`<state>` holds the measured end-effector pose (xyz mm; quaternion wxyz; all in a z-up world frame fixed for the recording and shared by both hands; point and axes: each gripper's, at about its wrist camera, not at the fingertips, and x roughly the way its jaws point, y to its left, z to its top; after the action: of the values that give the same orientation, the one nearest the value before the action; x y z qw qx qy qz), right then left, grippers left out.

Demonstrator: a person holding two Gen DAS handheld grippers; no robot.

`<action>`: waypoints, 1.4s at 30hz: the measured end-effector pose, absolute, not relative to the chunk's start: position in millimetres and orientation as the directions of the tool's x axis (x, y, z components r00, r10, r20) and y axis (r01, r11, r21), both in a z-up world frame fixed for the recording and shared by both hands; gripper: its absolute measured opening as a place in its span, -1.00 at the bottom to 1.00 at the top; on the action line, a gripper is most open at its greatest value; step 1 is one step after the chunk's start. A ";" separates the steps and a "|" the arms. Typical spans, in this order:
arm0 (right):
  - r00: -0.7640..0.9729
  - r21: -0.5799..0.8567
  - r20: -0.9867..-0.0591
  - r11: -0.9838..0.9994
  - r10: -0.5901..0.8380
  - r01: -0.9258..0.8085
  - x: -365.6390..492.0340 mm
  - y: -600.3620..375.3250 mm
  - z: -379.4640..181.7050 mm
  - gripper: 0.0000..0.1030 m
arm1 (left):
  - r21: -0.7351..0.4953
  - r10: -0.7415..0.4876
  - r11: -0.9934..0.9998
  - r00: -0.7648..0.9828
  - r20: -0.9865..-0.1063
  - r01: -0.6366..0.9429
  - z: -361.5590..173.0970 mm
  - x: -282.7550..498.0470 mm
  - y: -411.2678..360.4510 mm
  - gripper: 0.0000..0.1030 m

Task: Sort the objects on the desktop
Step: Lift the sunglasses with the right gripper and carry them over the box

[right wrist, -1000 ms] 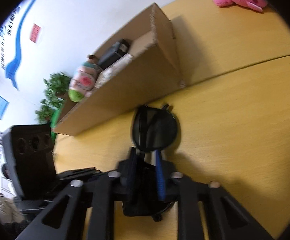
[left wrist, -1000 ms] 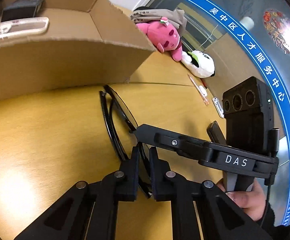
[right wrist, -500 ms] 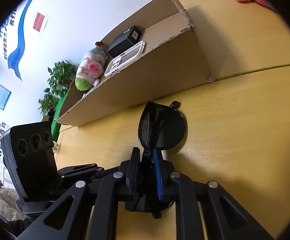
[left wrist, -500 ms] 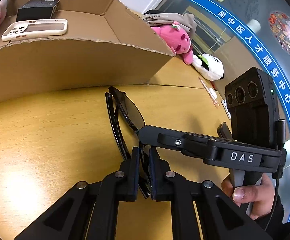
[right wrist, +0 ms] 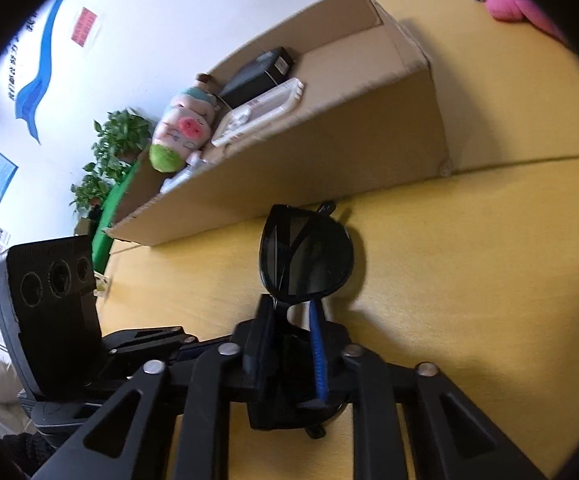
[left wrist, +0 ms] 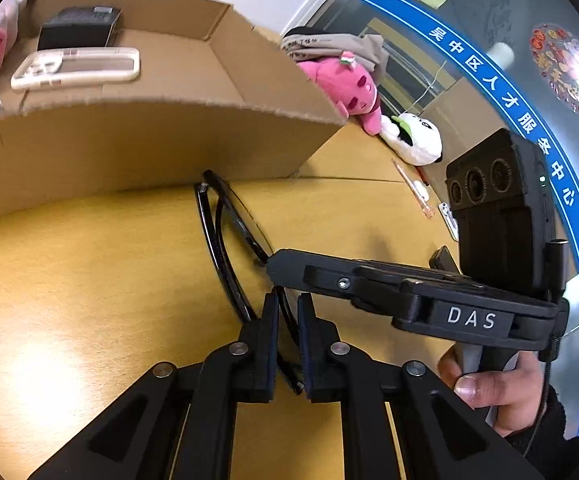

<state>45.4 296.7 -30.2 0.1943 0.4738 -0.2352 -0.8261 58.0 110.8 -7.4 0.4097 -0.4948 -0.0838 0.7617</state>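
Both grippers hold one pair of black sunglasses just in front of the near wall of the cardboard box. The left gripper has its jaws narrow, clamped on the frame. The right gripper has its jaws closing on the frame beside the one dark lens that shows. The far tip of the sunglasses lies close to the foot of the box wall; whether it touches cannot be told.

The box is open at the top, with a torn upper edge along the near wall. Inside it lie a pale phone case, a black carton behind it, and a pig plush toy at the far end.

To the right of the box the yellow wooden table is bare and wide, crossed by a seam that starts at the box corner. Beyond the box corner sit a pink plush toy and a white panda toy. Past the box's other end stand green plants against a white wall. A hand grips the right gripper's handle.
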 end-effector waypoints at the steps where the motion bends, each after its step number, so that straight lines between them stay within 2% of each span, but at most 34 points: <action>1: -0.484 0.561 -0.690 -0.820 -0.537 0.111 46.9 294.7 -23.5 -0.86 | -0.529 0.709 -0.649 -0.184 -0.680 -0.546 -2.3 58.6 109.0 -0.89; 17: -0.607 0.529 -0.582 -0.819 -0.540 0.221 46.4 293.9 64.7 -0.89 | -0.443 0.728 -0.645 -0.325 -0.603 -0.622 86.5 43.3 95.3 -0.95; 27: -0.682 0.463 -0.513 -0.837 -0.520 0.290 4.0 294.7 128.0 -0.91 | -0.413 0.753 -0.624 -0.368 -0.546 -0.664 139.3 0.0 101.7 -0.96; 33: -0.706 0.405 -0.506 -0.859 -0.495 0.312 -43.0 295.0 160.6 -0.91 | -0.400 0.760 -0.622 -0.393 -0.518 -0.673 165.6 -35.2 114.2 -0.96; 37: -0.719 0.436 -0.485 -0.851 -0.497 0.294 -66.1 308.3 165.5 -0.87 | -0.393 0.745 -0.642 -0.415 -0.523 -0.659 167.7 -62.1 121.2 -0.96; 39: -0.745 0.430 -0.481 -0.865 -0.463 0.261 -71.4 315.4 167.7 -0.38 | -0.377 0.726 -0.664 -0.434 -0.534 -0.646 162.9 -75.5 124.0 -0.96; 40: -0.751 0.417 -0.489 -0.875 -0.443 0.244 -74.8 317.9 167.2 0.20 | -0.375 0.719 -0.671 -0.440 -0.538 -0.640 159.2 -81.7 125.3 -0.96; 41: -0.748 0.407 -0.506 -0.884 -0.429 0.231 -80.2 320.0 163.8 0.49 | -0.370 0.713 -0.678 -0.445 -0.542 -0.635 156.1 -85.7 126.7 -0.96; 42: -0.736 0.406 -0.527 -0.887 -0.425 0.222 -86.5 321.9 158.5 0.49 | -0.357 0.703 -0.688 -0.455 -0.547 -0.632 152.0 -90.2 129.1 -0.96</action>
<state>-86.5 321.9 158.5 0.1762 0.3177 -0.1600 -0.9178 -90.2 129.1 152.0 0.3918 -0.3448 -0.0512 0.8515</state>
